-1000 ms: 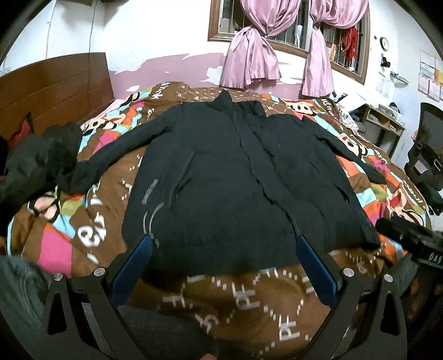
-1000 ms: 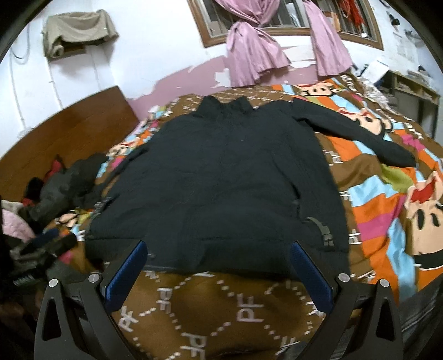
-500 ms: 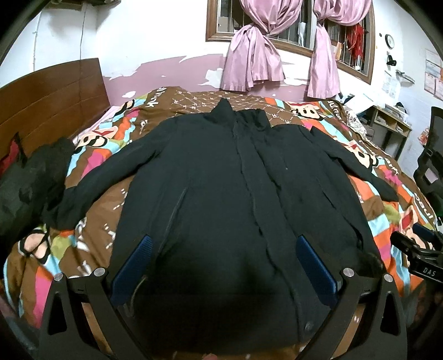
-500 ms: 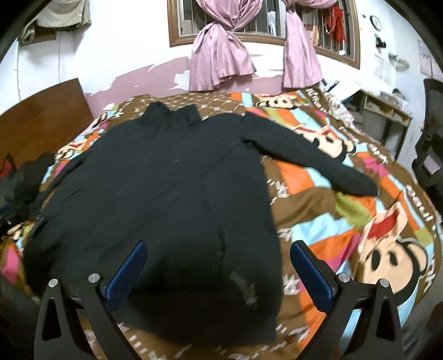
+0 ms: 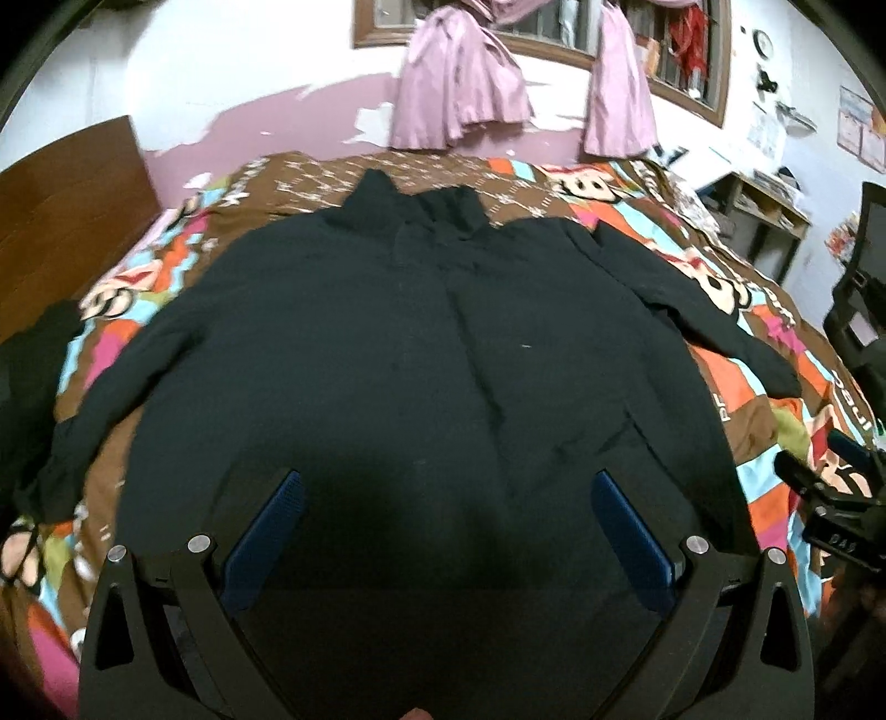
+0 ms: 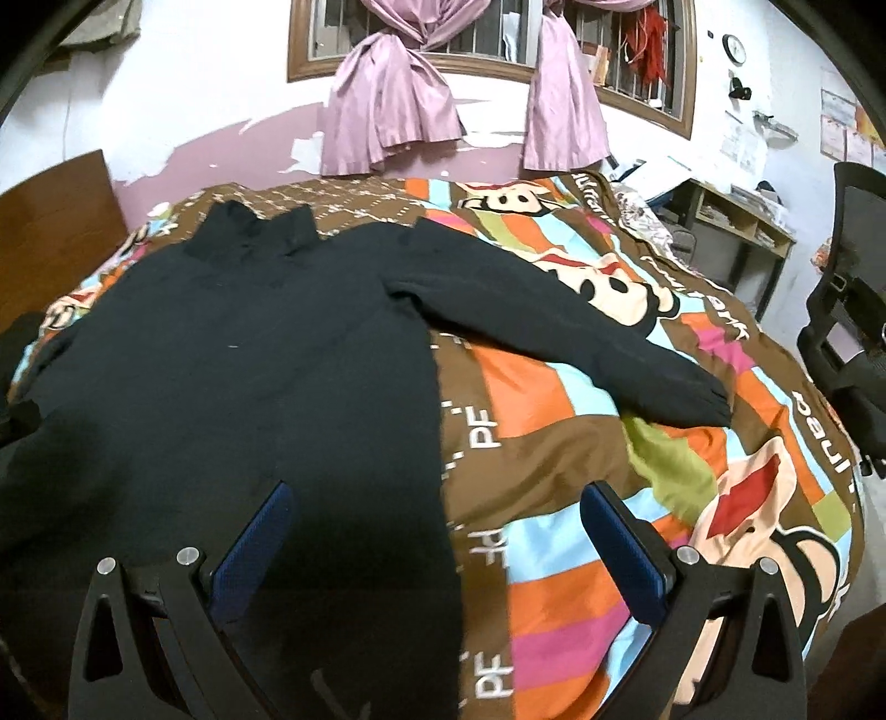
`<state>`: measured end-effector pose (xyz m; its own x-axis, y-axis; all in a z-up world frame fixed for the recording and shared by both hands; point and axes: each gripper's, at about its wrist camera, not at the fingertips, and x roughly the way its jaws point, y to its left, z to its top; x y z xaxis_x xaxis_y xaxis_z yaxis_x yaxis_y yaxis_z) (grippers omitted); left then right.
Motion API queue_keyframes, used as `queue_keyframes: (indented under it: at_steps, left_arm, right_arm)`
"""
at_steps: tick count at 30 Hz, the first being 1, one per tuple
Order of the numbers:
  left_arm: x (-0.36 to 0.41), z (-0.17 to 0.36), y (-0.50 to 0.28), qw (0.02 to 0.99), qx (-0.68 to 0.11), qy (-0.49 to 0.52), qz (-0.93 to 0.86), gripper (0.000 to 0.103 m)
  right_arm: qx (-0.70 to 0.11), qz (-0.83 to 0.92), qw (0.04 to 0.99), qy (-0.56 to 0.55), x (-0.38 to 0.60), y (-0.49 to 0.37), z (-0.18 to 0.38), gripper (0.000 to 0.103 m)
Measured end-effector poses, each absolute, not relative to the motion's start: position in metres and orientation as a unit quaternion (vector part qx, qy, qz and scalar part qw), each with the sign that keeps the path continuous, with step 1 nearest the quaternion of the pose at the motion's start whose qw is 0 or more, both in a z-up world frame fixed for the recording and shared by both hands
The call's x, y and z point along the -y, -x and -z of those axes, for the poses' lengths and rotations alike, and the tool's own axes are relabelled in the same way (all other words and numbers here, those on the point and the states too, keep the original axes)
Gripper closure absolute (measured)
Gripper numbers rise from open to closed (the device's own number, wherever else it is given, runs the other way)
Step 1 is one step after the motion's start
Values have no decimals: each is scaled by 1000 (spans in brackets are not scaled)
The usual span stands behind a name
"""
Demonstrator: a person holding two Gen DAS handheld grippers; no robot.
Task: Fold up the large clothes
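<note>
Bed w/ bright cartoon quilt (image 6: 554, 387), pink curtains (image 6: 387, 116) behind. Black jacket (image 5: 415, 360) lies flat, sleeves out. Left gripper (image 5: 443, 487) spread wide, probably above the hem; right gripper (image 6: 437, 498) spread too, over jacket's edge, holding nothing.

Both cameras look forward from low over the near edge of the bed, facing the far wall with the window (image 5: 554, 39) and its pink curtains (image 6: 387, 122). The left wrist view sits above the middle of the black jacket (image 5: 415, 360), close to it. The right wrist view stands more to the right, over the jacket's right border and the colourful bedcover (image 6: 581, 443); both views share jacket, bedcover and window.
</note>
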<state>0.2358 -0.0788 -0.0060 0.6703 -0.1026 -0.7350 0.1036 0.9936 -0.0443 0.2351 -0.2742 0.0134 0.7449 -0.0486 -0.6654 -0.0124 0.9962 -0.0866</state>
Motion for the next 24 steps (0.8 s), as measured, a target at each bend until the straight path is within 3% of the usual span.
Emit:
queue_keyframes:
  at_steps: [7, 15, 24]
  left_arm:
    - [113, 20, -291, 910, -406, -11, 86, 2]
    - [144, 42, -357, 905, -410, -28, 109, 2]
    - [169, 54, -425, 910, -388, 28, 147, 2]
  right_arm:
    - [-341, 40, 939, 37, 316, -277, 6, 0]
    - [-356, 56, 922, -141, 410, -330, 36, 0]
    - [-366, 67, 863, -343, 494, -379, 69, 1]
